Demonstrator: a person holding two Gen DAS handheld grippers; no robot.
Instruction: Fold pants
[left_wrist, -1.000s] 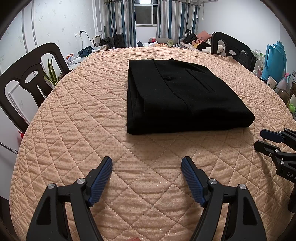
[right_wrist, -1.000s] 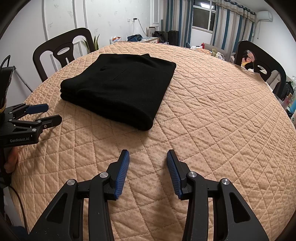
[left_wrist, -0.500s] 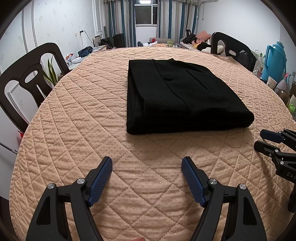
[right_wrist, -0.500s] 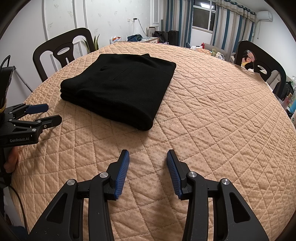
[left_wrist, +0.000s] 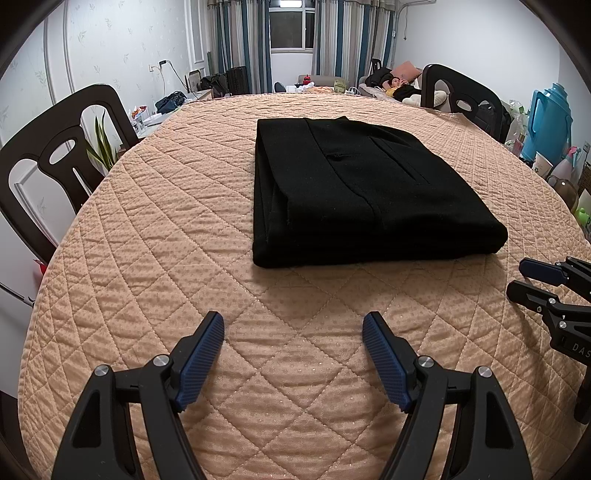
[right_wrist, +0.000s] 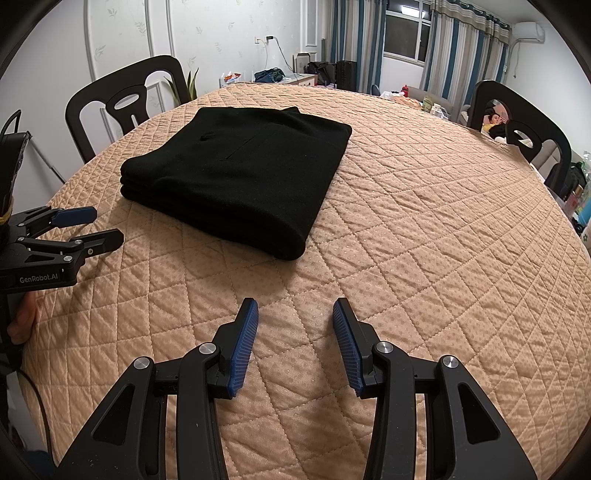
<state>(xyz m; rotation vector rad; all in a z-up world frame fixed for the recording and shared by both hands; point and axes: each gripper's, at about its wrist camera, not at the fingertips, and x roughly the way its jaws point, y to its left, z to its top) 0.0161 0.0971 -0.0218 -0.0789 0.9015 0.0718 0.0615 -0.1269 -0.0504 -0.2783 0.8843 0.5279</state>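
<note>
Jaws of left gripper (left_wrist: 293, 325), right gripper (right_wrist: 295, 314) apart, empty; black pants (left_wrist: 354, 188) folded flat, neat rectangle.

Matt black woven pants (left_wrist: 354, 192); quilted, dimpled cloth table cover (left_wrist: 147, 258), possibly cotton.

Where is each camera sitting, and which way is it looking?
Left wrist view: sits on the left gripper, looking down across the peach quilted tablecloth at the folded black pants; its own open blue-padded fingers show, and the right gripper pokes in at the right edge.
Right wrist view: sits on the right gripper, facing the same pants from the other side; the left gripper and a hand show at the left.
Both share the pants, the tablecloth and the dark chairs.
</note>
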